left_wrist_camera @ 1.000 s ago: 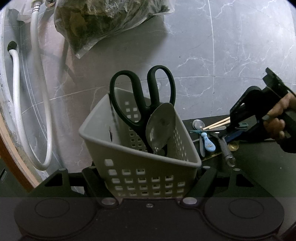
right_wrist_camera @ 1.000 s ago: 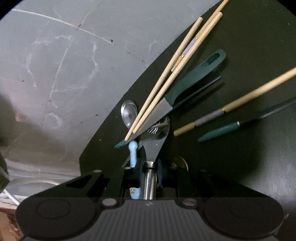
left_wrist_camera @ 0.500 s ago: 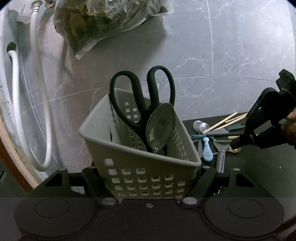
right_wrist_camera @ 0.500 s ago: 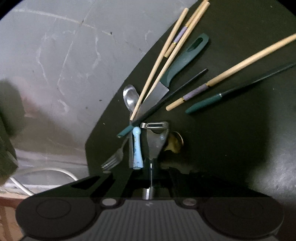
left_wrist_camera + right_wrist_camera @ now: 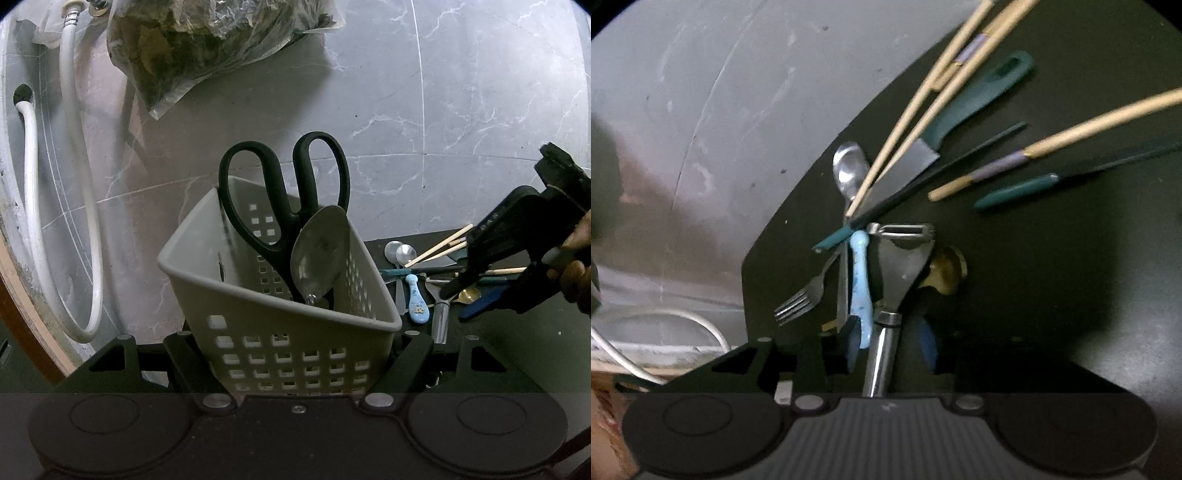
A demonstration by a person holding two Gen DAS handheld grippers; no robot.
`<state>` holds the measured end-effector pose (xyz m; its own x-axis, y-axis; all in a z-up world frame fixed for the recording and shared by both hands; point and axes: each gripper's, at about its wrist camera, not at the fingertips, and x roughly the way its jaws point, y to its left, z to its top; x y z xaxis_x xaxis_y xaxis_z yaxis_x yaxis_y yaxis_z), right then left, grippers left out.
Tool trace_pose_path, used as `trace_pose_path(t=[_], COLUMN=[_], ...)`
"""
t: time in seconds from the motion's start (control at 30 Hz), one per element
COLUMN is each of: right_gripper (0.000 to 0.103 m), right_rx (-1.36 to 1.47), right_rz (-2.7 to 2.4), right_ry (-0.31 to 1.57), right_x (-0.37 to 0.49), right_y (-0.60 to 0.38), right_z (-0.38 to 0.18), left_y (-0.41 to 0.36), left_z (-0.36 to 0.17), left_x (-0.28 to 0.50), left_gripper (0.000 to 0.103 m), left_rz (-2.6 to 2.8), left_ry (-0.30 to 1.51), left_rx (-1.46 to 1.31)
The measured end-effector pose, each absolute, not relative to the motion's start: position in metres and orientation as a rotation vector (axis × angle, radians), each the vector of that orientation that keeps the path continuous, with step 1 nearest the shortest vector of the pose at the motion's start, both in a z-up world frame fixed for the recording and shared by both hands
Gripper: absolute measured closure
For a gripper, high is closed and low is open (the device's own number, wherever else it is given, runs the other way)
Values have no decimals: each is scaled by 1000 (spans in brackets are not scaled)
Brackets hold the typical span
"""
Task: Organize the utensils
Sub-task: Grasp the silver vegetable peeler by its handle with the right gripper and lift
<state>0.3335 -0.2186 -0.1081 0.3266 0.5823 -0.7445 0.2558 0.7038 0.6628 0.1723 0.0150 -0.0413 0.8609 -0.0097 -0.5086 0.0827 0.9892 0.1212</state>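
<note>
My left gripper (image 5: 299, 354) is shut on a grey perforated basket (image 5: 280, 325) that holds black scissors (image 5: 284, 192) and a large metal spoon (image 5: 321, 254). My right gripper (image 5: 890, 343) is open, its blue pads (image 5: 929, 347) on either side of the metal peeler's (image 5: 901, 266) handle; it also shows in the left wrist view (image 5: 465, 295). On the black mat (image 5: 1034, 295) lie a light-blue spoon (image 5: 860, 280), a fork (image 5: 801, 299), a steel spoon (image 5: 849, 166), a green-handled knife (image 5: 964, 110), wooden chopsticks (image 5: 923, 96) and a gold spoon (image 5: 947, 269).
White hoses (image 5: 33, 206) hang along the left wall. A plastic bag of dark greens (image 5: 207, 44) lies on the grey marble counter (image 5: 443, 110) behind the basket. A white cable (image 5: 665, 325) runs by the mat's left edge.
My right gripper pulled back from the utensil pile, then came down closer again over the peeler handle. The left gripper and basket have not moved.
</note>
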Motion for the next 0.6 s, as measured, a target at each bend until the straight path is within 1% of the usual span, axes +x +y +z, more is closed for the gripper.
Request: trace_pose_path(t=[0.1, 0.17, 0.3, 0.43, 0.6], right_gripper=[67, 74, 73, 73, 79], right_rx=[637, 495, 277, 173, 145], right_rz=[235, 225, 237, 261, 272], right_ry=[1242, 1235, 1186, 1146, 1105], right_x=[337, 338, 335, 331, 327], right_y=[-194, -174, -142, -129, -130], right_z=[-95, -87, -80, -78, -77], left_y=[15, 15, 15, 15, 15], left_z=[-41, -41, -41, -42, -41], left_x=[172, 172, 172, 173, 173], left_gripper=[25, 25, 25, 25, 25], left_rz=[-49, -48, -48, -47, -46], left_ry=[532, 531, 531, 528, 527], left_rx=[141, 141, 140, 137, 137])
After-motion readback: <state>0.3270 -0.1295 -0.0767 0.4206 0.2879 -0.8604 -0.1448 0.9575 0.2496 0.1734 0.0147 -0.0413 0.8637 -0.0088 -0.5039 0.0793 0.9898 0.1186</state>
